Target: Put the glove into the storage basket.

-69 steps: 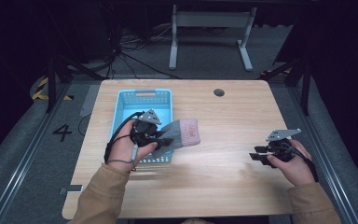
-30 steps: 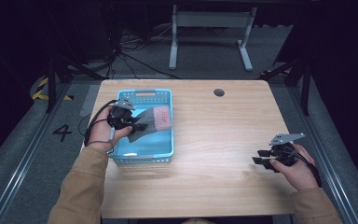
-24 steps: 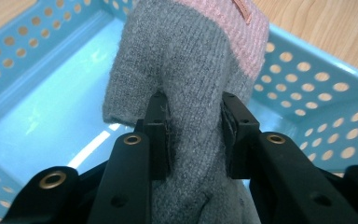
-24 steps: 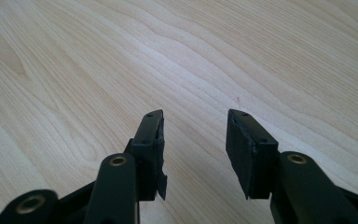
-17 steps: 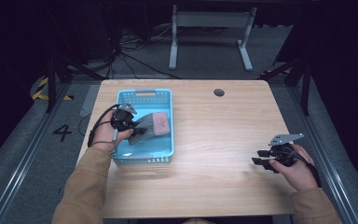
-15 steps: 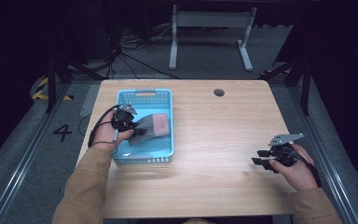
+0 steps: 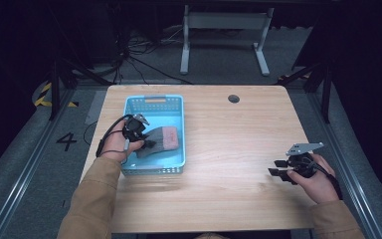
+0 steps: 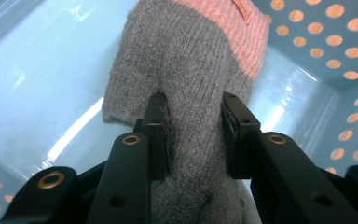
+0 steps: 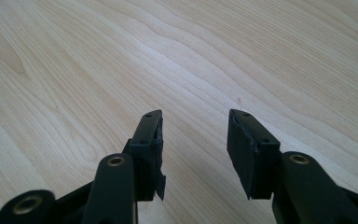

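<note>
1. Cataloguing the moment, we found the left gripper [image 7: 146, 144] inside the blue perforated basket [image 7: 175, 102], its jaws clamped on a bunched fold of a grey knitted sock [image 8: 191, 93] with a pink cuff [image 8: 233, 32].
2. We held the sock low in the basket, its pink cuff toward the basket's right wall; whether the fabric already rested on the floor we could not tell.
3. We judged the step in hand to be setting the sock down in the basket. To do it well, we reckoned the left gripper should lower until the fabric rested flat on the floor, then part its jaws fully and lift straight up, so that no knit snagged on the pads.
4. We noted a risk: the loose weave could cling to a pad and trail out over the rim.
5. Contents of the basket, as far as we saw: the one sock, nothing else.
6. We kept the right gripper [image 7: 278, 172] well apart near the right edge of the wooden table [image 7: 238, 199], its jaws apart and holding nothing, with bare wood beneath.
</note>
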Tool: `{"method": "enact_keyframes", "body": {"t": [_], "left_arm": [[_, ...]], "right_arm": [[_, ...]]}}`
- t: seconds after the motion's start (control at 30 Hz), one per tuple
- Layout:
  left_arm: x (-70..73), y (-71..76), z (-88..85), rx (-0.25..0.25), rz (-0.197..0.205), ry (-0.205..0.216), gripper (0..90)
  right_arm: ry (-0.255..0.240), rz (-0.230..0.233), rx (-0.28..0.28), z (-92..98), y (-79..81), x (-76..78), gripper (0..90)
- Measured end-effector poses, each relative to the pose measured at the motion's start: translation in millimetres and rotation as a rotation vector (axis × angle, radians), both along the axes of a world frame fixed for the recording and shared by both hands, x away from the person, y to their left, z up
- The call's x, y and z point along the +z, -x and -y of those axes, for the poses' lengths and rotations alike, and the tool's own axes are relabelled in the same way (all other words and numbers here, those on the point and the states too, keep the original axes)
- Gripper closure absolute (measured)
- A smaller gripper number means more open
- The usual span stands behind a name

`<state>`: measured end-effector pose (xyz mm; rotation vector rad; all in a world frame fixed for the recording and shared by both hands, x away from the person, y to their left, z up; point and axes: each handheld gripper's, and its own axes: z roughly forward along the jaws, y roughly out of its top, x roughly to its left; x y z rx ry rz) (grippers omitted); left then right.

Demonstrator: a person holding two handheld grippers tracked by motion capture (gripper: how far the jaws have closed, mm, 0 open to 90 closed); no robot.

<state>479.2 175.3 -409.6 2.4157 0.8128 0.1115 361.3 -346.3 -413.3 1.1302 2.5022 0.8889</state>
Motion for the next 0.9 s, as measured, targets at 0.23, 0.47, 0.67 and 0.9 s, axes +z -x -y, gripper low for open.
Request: {"method": "enact_keyframes", "body": {"t": [0.23, 0.47, 0.67, 0.9], "left_arm": [[10.1, 0.5, 12.6, -0.012, 0.008, -0.011, 67.3], [5.3, -7.1, 15.5, 0.021, -0.026, -0.045, 67.1], [2.4, -13.0, 23.4, 0.039, -0.048, -0.100, 66.7], [-0.6, -16.2, 28.8, 0.052, -0.054, -0.143, 64.6]], "right_arm": [[0.001, -0.006, -0.002, -0.8, -0.2, -1.2, 55.8], [0.002, -0.005, -0.003, -0.7, 0.0, -1.2, 55.6], [-0.002, -0.003, -0.002, -0.9, 0.4, -0.7, 55.4], [0.002, 0.004, -0.001, 0.1, 0.0, -1.2, 55.3]]}}
